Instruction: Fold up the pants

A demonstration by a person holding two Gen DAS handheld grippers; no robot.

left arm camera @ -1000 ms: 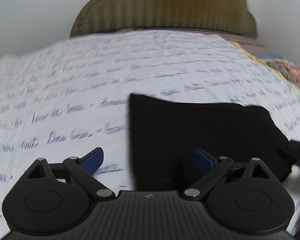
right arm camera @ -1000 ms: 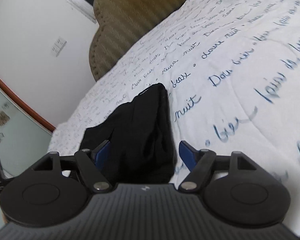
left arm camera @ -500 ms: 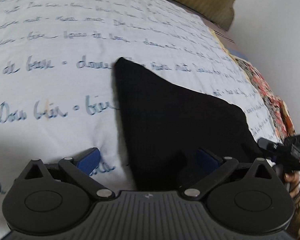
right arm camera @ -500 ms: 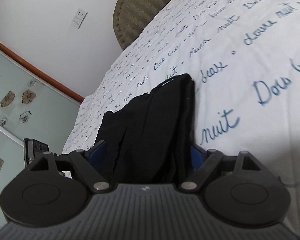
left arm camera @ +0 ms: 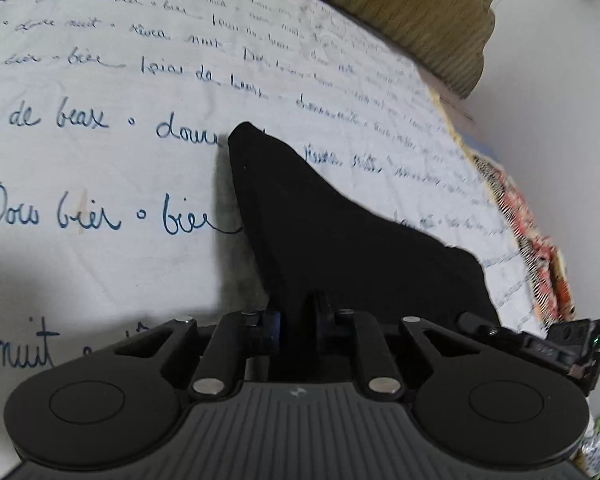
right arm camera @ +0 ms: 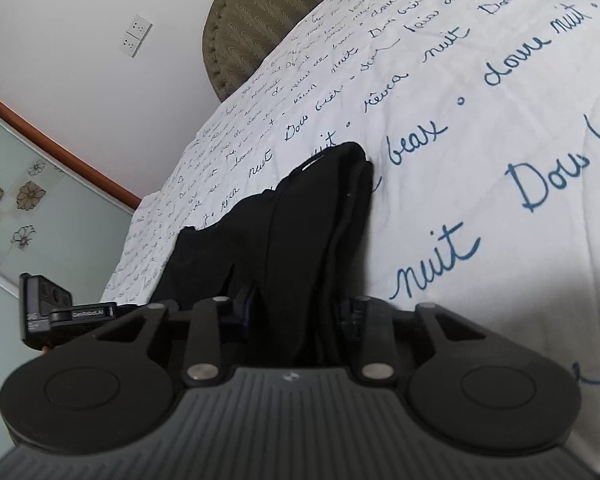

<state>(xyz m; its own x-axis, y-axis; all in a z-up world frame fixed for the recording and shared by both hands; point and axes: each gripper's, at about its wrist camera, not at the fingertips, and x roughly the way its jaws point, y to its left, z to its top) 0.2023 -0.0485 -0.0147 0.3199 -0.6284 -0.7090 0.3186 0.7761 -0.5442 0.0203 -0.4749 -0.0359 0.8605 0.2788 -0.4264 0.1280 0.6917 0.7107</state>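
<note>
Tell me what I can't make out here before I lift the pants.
- Left wrist view: the near edge of the pants is hidden behind the left claw; how many layers it pinches cannot be told.
- Right wrist view: the right claw is closing on the bunched cloth; its pads are hidden among the black folds.
- Both views: waistband or leg end cannot be told; the cloth is plain black.
- Bed: its near edge is cut off.

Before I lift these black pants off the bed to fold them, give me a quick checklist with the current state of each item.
1. Left hand-held gripper closing on the black pants, cloth between the jaws: ok.
2. Right hand-held gripper closing on a thicker bunch: ok.
3. All layers caught on the right: cannot tell.
4. Far end of pants lying free on the printed bedsheet: ok.
5. Bedsheet pinched along with them: cannot tell.
</note>
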